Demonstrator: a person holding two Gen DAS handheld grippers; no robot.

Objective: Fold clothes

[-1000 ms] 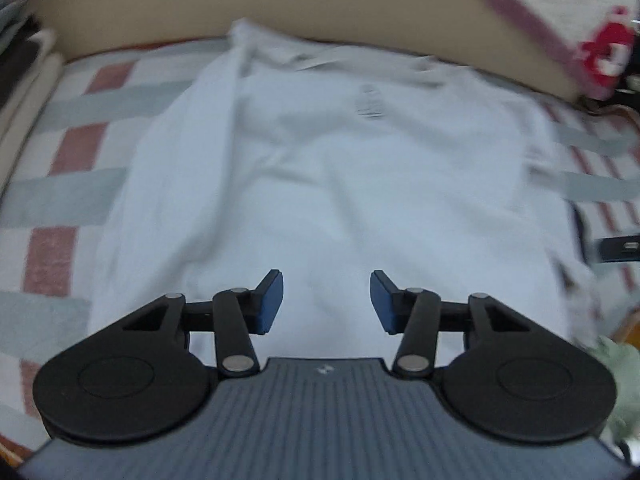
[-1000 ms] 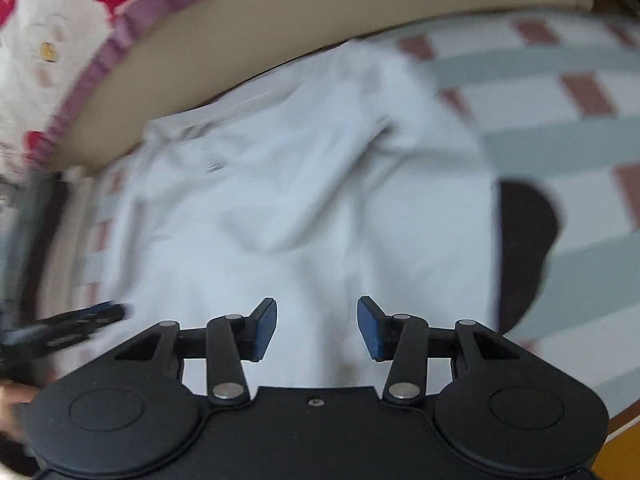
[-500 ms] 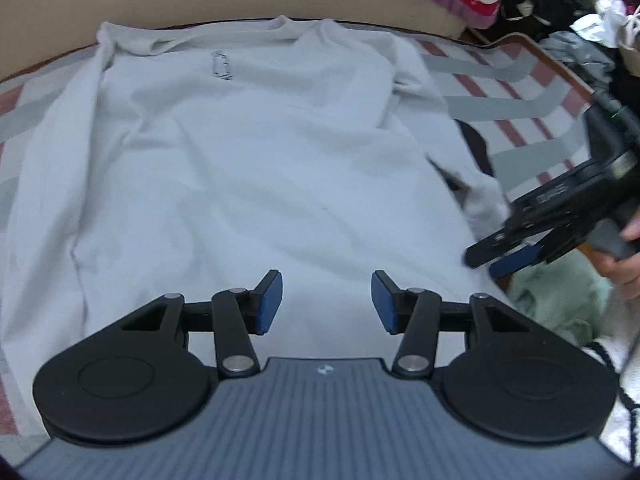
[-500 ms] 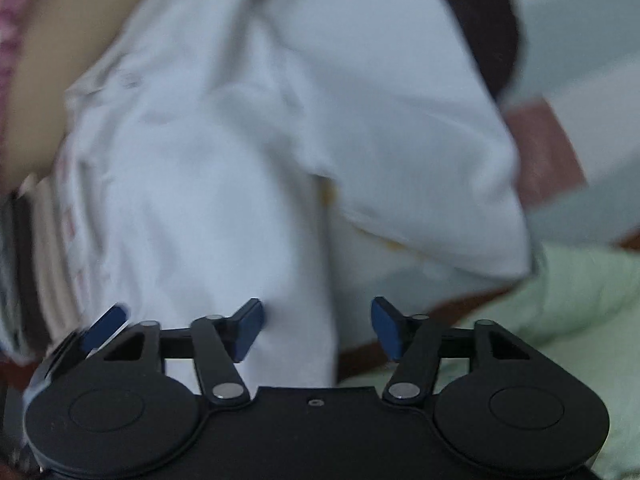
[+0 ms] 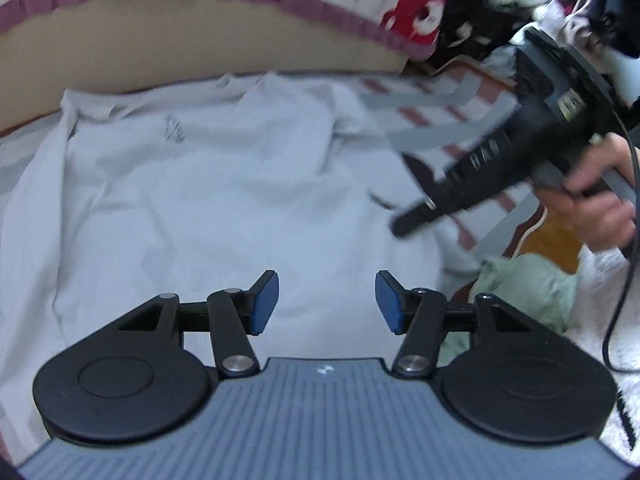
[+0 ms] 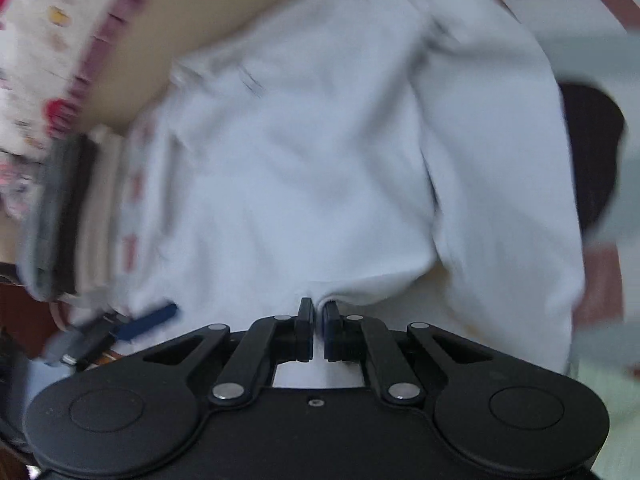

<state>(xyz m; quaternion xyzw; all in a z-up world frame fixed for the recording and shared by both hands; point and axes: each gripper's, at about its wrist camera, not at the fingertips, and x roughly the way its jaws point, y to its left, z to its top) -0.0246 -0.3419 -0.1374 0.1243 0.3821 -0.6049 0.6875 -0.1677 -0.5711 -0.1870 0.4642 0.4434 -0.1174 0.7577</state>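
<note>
Two hand-held grippers are over one pale white long-sleeved cotton top, which lies spread flat on the checked bedspread of red, grey and white, collar end toward the tan headboard panel.

Left gripper: angled downward over the lower body of the top, near its hem. Blue-padded fingers stand moderately wide and are opening; nothing lies between them, and they are clear of the cloth.

Right gripper: pitched steeply down at the near edge of the top. In its own view the fingers are drawn nearly together, closing, with a pinched ridge of the white fabric rising between the tips. Seen from the left wrist view, this gripper enters from the right, gripped by a bare hand around its grey handle, the tool slanting down and leftward to the garment's right edge (image blurred here; contact point not resolvable in this view).

A crumpled pale green garment lies just beside the top's near right corner. A dark brown patch shows beyond the right sleeve.
</note>
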